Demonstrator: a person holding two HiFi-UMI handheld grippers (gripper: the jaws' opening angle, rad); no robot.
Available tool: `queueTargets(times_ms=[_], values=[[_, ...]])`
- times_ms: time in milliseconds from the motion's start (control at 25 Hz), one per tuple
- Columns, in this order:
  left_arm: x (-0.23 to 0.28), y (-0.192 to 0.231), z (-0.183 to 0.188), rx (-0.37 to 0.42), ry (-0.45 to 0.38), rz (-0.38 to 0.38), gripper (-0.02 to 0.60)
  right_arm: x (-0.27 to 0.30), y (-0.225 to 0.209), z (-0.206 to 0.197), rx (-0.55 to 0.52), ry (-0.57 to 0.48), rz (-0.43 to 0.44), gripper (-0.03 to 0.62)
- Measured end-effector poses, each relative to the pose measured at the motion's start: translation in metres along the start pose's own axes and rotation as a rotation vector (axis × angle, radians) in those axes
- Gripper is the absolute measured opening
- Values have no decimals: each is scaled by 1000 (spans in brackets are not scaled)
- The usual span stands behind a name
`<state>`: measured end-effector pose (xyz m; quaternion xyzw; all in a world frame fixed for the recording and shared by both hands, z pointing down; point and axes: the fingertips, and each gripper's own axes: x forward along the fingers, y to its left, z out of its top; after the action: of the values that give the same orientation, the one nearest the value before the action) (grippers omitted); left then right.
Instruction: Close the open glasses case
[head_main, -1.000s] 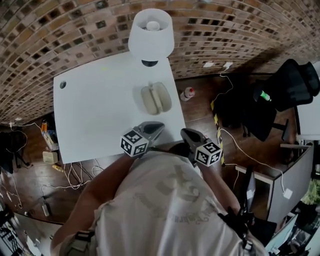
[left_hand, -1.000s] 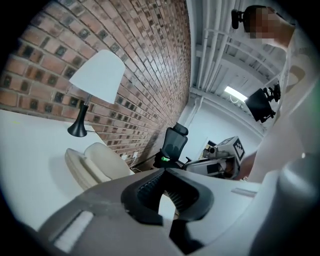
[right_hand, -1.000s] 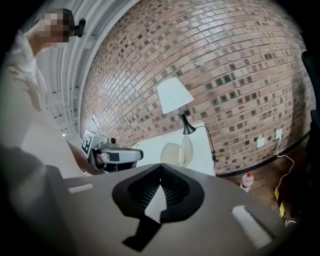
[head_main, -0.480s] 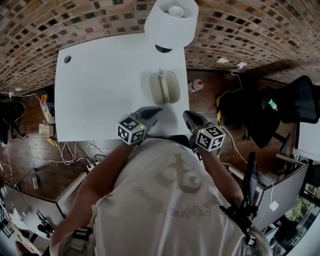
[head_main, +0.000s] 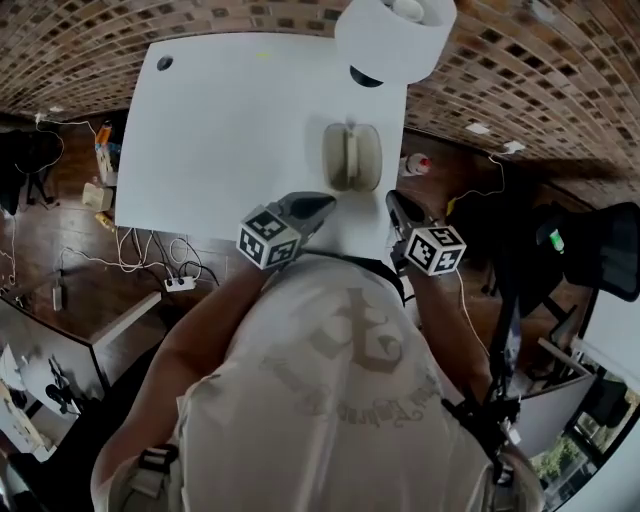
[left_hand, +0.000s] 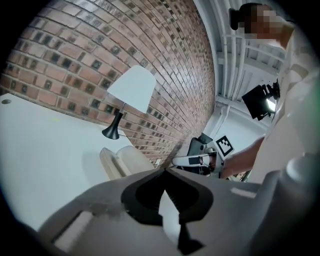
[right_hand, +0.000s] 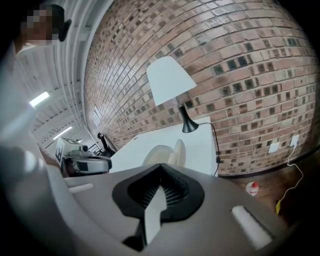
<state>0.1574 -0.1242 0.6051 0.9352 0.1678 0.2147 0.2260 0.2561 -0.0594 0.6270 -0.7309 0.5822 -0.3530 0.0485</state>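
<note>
Bare table (head_main: 220, 140) beside glasses case (head_main: 352, 155), lamp (head_main: 392, 38) close behind, possibly overhanging its far end

Lamp shade (head_main: 395, 35) cut by top edge, glasses case (head_main: 352, 155) contents indiscernible

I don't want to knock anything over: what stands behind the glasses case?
A lamp stands behind the glasses case on the white table. In the head view its shade covers most of its dark base.
</note>
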Motion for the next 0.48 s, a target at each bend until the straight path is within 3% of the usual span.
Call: queueTargets(times_ms=[360,480], values=[[-21,10,-10,-40,-27,47,5,24,-22,-4,92,48,-36,14],[-28,12,-12,-40,-31,54,5,31,-28,-5,119,58,-61,93]])
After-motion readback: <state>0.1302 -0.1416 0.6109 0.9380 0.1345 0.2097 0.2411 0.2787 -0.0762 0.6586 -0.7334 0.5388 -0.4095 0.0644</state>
